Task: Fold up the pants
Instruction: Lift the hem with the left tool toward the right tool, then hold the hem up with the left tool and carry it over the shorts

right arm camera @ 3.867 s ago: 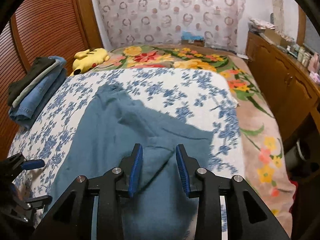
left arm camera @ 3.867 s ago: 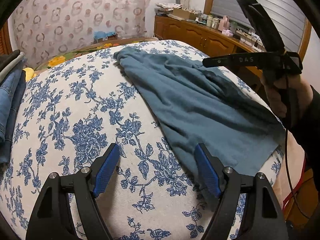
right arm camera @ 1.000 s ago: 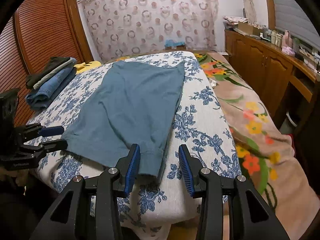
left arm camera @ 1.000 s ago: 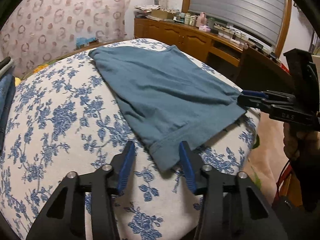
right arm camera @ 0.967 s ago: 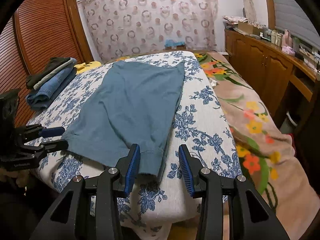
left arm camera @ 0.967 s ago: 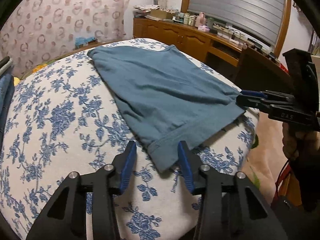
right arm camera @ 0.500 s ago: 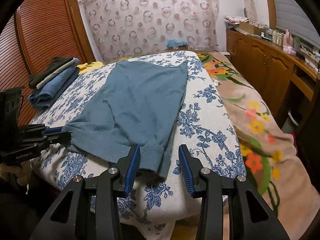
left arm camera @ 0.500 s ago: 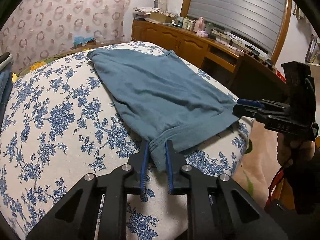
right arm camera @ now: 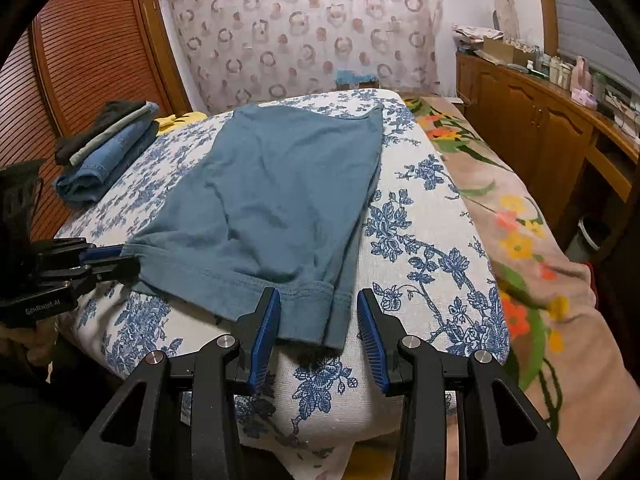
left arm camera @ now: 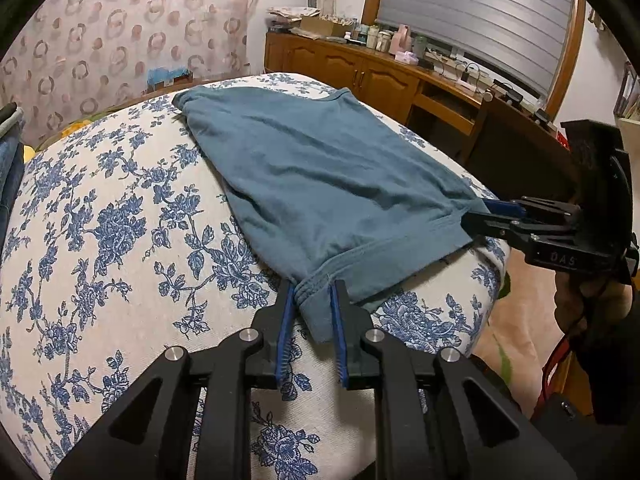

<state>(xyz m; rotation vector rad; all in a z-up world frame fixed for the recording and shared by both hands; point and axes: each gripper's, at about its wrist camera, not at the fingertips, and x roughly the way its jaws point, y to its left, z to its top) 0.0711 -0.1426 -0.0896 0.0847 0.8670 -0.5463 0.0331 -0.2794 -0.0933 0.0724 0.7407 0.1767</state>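
- The left hand-held gripper (left arm camera: 312,308) has just been closing, and its blue pads now pinch the near left hem corner of the teal pants (left arm camera: 320,184); the cloth bunches between them.
- The right hand-held gripper (right arm camera: 318,320) stands partly open, its pads either side of the near right hem corner and clear of the cloth, so it grips nothing yet.
- The pants lie flat on the bed (right arm camera: 420,240) with its blue-flowered cover, long axis running straight away from both grippers: hems at the near edge, waistband at the far end.
- Judging by this, the fold would carry the hems forward along that axis toward the waistband. The left side looks ready; the right must first clamp its corner.
- Each gripper is nearest its own corner, one at each end of the hem line.
- From the left wrist view, the right gripper's tips hide against the hem, so their gap is unreadable there.
- The far waistband is small and distorted; I cannot tell how many layers lie there.
- A stack of folded clothes (right arm camera: 104,148) sits well apart at the left.
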